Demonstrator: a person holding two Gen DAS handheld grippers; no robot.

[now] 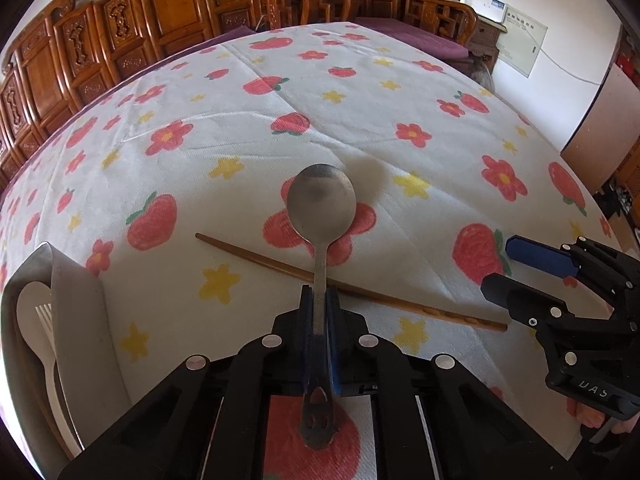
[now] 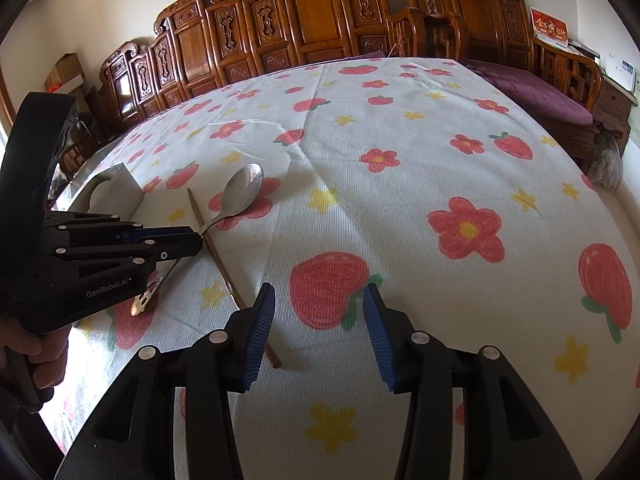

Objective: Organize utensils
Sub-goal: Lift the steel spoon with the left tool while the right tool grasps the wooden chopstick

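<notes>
My left gripper is shut on the handle of a metal spoon, bowl pointing forward, held just above the cloth; it also shows in the right wrist view, with the left gripper at the left. A wooden chopstick lies on the cloth under the spoon's handle and runs toward my right gripper, which is open and empty. The right gripper also shows at the right of the left wrist view. A grey utensil box at the left holds a white plastic spoon and fork.
The table wears a white cloth with red flowers, strawberries and yellow stars. Carved wooden chairs line the far side. A bench with a purple cushion stands at the far right.
</notes>
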